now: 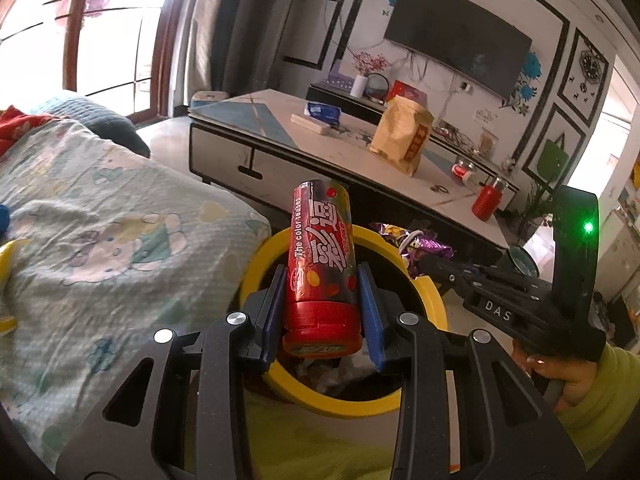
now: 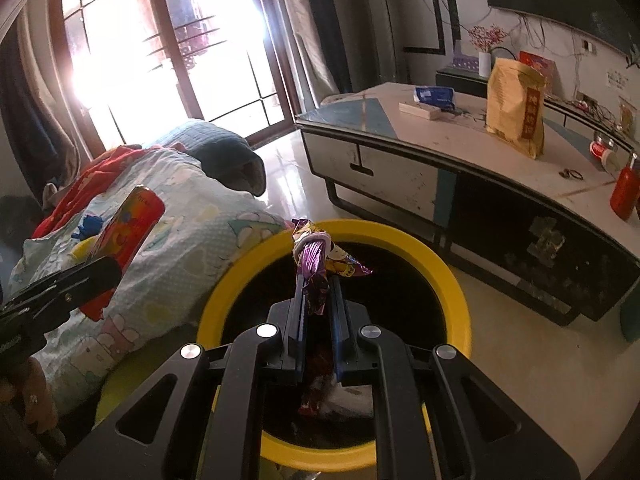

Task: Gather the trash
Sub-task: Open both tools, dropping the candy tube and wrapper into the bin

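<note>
My left gripper [image 1: 322,280] is shut on a red candy tube [image 1: 322,256] with a red cap, held upright over the yellow-rimmed trash bin [image 1: 256,264]. The tube also shows in the right wrist view [image 2: 128,232], at the left above the bedding. My right gripper [image 2: 319,284] is shut on a crumpled purple foil wrapper [image 2: 316,264] and holds it over the open mouth of the bin [image 2: 456,280]. The wrapper and right gripper also show in the left wrist view [image 1: 424,246], beyond the bin's far rim. Some trash lies inside the bin.
A sofa with a light patterned quilt [image 1: 112,216] lies left of the bin. A low coffee table [image 2: 460,148] stands behind it with a yellow paper bag [image 2: 516,108], a blue packet [image 2: 434,96], a flat white box and a red bottle [image 2: 624,192]. A TV hangs on the far wall.
</note>
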`<control>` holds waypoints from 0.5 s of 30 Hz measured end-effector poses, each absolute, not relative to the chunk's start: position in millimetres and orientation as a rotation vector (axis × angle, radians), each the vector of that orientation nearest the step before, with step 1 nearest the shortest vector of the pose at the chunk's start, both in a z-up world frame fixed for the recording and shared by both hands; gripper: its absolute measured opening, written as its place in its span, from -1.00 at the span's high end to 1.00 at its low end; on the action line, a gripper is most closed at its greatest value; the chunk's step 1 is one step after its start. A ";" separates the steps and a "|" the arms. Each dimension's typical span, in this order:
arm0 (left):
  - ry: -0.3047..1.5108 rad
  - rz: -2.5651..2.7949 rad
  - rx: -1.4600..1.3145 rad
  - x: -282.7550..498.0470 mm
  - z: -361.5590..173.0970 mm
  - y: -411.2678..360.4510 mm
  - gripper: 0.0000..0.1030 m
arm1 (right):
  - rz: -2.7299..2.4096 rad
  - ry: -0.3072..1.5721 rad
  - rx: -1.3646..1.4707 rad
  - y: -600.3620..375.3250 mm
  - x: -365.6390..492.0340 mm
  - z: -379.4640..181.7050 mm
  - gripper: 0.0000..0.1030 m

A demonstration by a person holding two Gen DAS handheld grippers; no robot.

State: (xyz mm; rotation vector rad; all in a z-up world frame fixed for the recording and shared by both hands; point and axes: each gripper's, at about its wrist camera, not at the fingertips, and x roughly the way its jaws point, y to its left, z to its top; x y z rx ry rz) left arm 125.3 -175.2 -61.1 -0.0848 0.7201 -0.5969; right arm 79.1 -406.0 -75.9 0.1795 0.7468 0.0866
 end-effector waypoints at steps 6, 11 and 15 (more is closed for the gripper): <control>0.723 -0.625 -0.072 130.7 -64.9 -192.0 0.47 | 0.066 0.767 0.203 -419.4 74.5 -84.3 0.79; 0.732 -0.642 -0.063 141.7 -67.3 -206.5 0.30 | 0.062 0.786 0.222 -424.9 72.3 -91.3 0.78; 0.711 -0.651 -0.100 143.7 -65.2 -204.8 -0.20 | 0.049 0.790 0.248 -428.3 71.5 -95.2 0.25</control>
